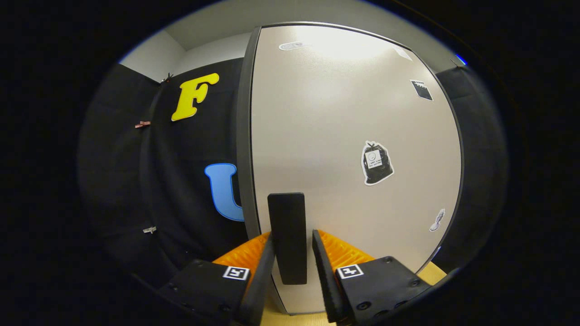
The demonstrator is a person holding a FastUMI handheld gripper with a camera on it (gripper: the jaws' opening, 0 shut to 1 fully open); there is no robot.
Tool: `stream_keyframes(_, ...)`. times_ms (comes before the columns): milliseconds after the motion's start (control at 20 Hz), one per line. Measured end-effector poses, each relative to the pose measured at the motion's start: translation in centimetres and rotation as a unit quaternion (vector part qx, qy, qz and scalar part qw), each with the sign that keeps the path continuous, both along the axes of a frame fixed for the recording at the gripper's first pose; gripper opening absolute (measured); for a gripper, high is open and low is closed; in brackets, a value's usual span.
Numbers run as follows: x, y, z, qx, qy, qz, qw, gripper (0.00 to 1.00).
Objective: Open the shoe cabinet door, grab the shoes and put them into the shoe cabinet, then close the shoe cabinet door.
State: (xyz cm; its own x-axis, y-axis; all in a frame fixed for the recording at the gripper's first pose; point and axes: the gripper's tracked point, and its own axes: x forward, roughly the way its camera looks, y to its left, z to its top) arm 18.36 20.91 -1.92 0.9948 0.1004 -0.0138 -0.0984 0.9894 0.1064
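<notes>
The shoe cabinet door (344, 136) is a pale, glossy panel with a dark edge, standing right in front of me. Its black upright handle (287, 235) sticks out near the door's lower left. My gripper (292, 237) straddles that handle. The left finger (263, 267) lies against the handle's side. The right finger (322, 267) stands a narrow gap away from it, with a strip of door showing between. The orange finger bodies reach almost to the door's face. I see no shoes here.
Black booth cloth (181, 190) hangs to the left of the door and on its far right. Several small stickers (377, 163) dot the door. A light wooden surface (430, 274) runs under the cabinet's bottom edge.
</notes>
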Motion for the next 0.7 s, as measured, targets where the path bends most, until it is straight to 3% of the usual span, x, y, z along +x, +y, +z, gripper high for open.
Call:
stream_keyframes(50,0.26,0.05,-0.33,-0.004,0.006,-0.003,1.0,0.51)
stream_keyframes(250,0.44,0.47,-1.14,-0.04,0.005,-0.011,0.999,0.51)
stream_keyframes(350,0.07,0.4,-0.95,-0.042,0.001,-0.006,0.999,0.35)
stream_keyframes(550,0.26,0.4,-1.06,-0.023,0.001,-0.001,1.0,0.3)
stream_keyframes(700,-0.44,0.21,-0.98,-0.025,0.01,0.005,1.0,0.18)
